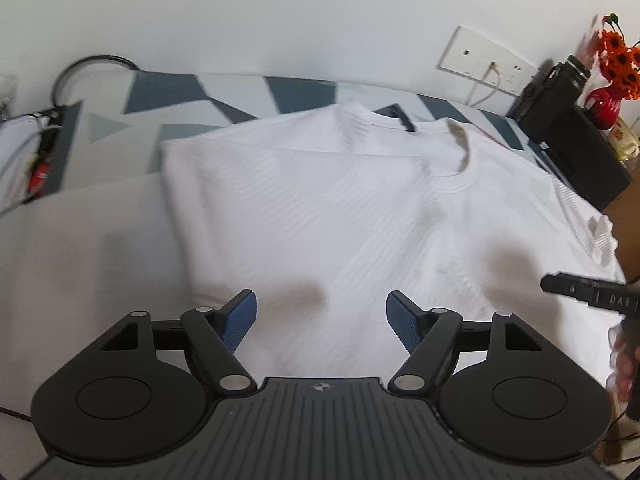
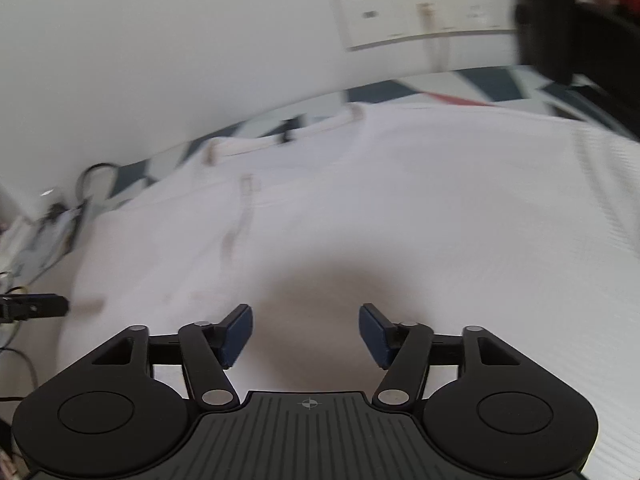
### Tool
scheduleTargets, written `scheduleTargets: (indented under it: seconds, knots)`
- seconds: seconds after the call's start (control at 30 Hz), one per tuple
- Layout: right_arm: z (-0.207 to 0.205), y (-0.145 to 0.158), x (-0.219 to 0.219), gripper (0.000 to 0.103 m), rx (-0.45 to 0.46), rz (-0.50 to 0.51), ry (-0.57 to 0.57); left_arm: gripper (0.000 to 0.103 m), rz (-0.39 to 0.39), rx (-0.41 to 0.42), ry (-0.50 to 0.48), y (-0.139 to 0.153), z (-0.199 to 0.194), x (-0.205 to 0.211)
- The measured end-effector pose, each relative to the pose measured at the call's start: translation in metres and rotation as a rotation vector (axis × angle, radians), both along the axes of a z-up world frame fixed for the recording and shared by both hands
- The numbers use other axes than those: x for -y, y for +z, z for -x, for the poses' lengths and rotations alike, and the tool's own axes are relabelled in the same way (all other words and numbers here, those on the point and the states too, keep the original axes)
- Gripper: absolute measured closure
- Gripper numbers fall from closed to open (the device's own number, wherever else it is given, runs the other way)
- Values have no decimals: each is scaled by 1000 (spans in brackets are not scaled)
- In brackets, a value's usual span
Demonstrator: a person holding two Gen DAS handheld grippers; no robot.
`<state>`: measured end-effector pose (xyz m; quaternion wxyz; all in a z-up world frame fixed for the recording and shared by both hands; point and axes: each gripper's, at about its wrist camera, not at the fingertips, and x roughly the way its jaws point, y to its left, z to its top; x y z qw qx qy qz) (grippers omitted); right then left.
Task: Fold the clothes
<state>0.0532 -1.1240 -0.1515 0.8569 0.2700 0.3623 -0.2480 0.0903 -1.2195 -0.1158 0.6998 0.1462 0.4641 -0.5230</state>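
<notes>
Before us a white wall [image 1: 280,20] rises behind a table covered by a cloth [image 1: 168,92] patterned in blue-grey triangles. On it we see the white shirt [image 1: 340,208] spread flat, collar [image 1: 460,152] toward the wall, filling most of both views. Our left gripper [image 1: 321,316] hangs over its near edge, fingers spread wide and holding nothing. Our right gripper [image 2: 306,330] hangs likewise, wide apart and empty. A red vase [image 1: 604,106] of orange flowers [image 1: 618,56] stands at far right, by a wall socket [image 1: 484,60].
</notes>
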Motion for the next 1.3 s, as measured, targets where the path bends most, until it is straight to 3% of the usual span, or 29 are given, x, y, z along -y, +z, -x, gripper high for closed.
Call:
scheduleTargets:
  seconds: [0.27, 0.63, 0.9, 1.13, 1.3]
  knots:
    - [73, 11, 27, 25, -54, 78, -154, 19, 26, -43, -17, 10, 53, 22]
    - [156, 23, 125, 23, 26, 75, -201, 4, -51, -21, 200, -18, 129, 53]
    - [220, 15, 215, 24, 113, 17, -302, 1, -159, 145, 289, -36, 177, 72]
    - [228, -5, 250, 28, 135, -43, -318, 1, -236, 163, 393, -44, 172, 60]
    - [211, -16, 252, 34, 140, -67, -303, 0, -237, 180, 388, -48, 173, 50]
